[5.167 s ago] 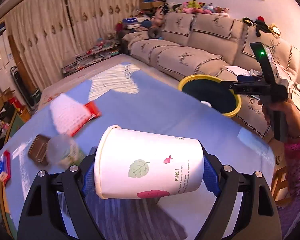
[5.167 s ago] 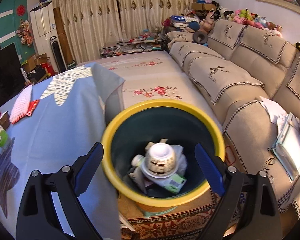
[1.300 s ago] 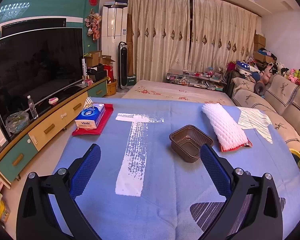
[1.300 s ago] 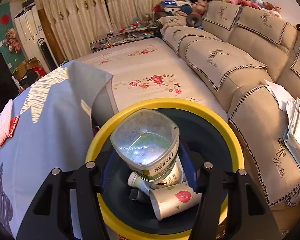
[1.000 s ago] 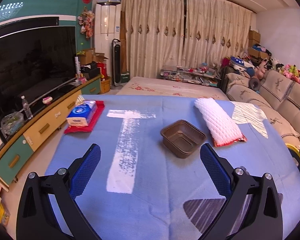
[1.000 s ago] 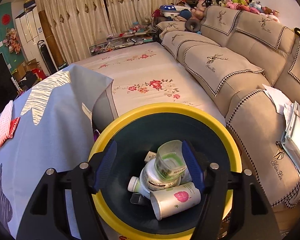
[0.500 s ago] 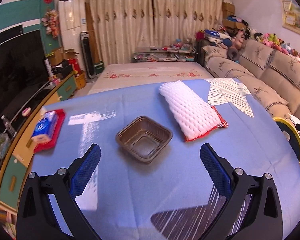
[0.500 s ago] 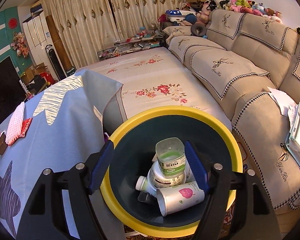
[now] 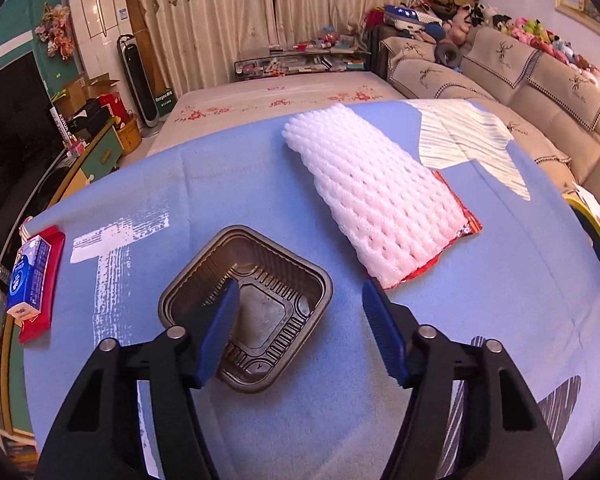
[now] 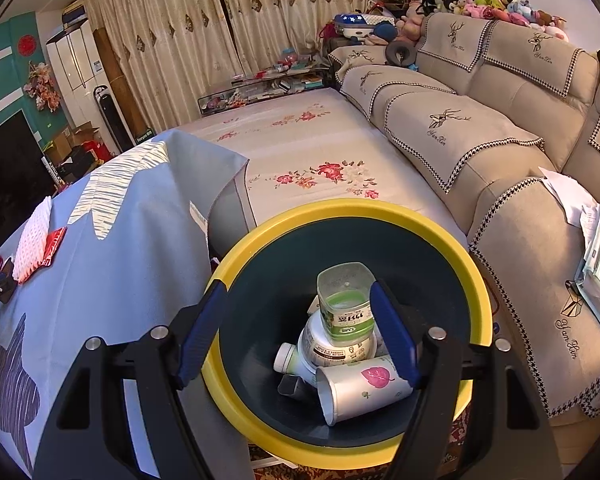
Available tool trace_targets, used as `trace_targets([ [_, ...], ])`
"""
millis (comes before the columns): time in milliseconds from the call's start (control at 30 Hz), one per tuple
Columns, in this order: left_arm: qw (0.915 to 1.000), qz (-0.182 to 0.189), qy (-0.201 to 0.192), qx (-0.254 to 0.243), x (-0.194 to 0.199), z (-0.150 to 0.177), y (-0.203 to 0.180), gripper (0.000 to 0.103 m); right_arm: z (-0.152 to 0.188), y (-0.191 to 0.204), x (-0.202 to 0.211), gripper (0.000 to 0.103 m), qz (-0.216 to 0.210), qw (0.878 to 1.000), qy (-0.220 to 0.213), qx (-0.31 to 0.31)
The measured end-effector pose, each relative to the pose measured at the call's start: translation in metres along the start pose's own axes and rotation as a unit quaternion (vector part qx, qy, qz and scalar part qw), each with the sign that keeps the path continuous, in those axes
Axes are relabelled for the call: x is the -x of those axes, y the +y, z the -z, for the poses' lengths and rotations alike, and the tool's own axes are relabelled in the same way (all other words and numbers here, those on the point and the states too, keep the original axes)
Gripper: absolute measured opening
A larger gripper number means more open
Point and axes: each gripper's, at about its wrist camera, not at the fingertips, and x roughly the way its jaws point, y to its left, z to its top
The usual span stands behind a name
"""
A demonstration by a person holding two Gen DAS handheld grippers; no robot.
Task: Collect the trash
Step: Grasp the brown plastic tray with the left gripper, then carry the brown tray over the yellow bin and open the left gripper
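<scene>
Right wrist view: sofa (image 10: 500, 148) covers embroidered "Yan Xin".

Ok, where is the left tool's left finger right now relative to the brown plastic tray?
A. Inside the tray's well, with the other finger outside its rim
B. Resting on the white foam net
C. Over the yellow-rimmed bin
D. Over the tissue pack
A. In the left wrist view the left tool straddles the brown tray's right wall: one blue finger sits over the well, the other outside the rim, jaws closing.
</scene>
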Motion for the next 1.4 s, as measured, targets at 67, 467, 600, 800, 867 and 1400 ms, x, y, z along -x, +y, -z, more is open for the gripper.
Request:
trace_targets([
  [67, 1.0000, 0.001, 0.008, -0.001, -0.004, 0.000, -0.001, 0.048, 0.000, 0.000, -0.001, 0.070, -0.003, 1.000, 0.001, -0.001],
  [467, 0.9997, -0.007, -0.020, -0.015, 0.028, 0.010, -0.020, 0.005, 0.008, -0.001, 0.008, 0.070, -0.015, 1.000, -0.002, -0.006],
  [600, 0.9988, -0.001, -0.041, -0.027, 0.061, 0.010, -0.047, 0.005, 0.012, -0.007, 0.018, 0.070, -0.009, 1.000, -0.008, -0.005],
  [800, 0.9958, 0.045, -0.060, -0.052, 0.100, 0.005, -0.106, 0.005, 0.023, -0.029, 0.036, 0.070, 0.012, 1.000, -0.018, -0.016],
  [867, 0.9935, 0.072, -0.059, -0.067, 0.105, -0.001, -0.137, 0.005, 0.027, -0.037, 0.041, 0.070, 0.018, 0.999, -0.019, -0.021],
  [1400, 0.9618, 0.217, 0.030, -0.165, 0.033, -0.050, -0.402, 0.005, 0.064, -0.115, 0.064, 0.073, 0.059, 0.996, -0.012, -0.060],
])
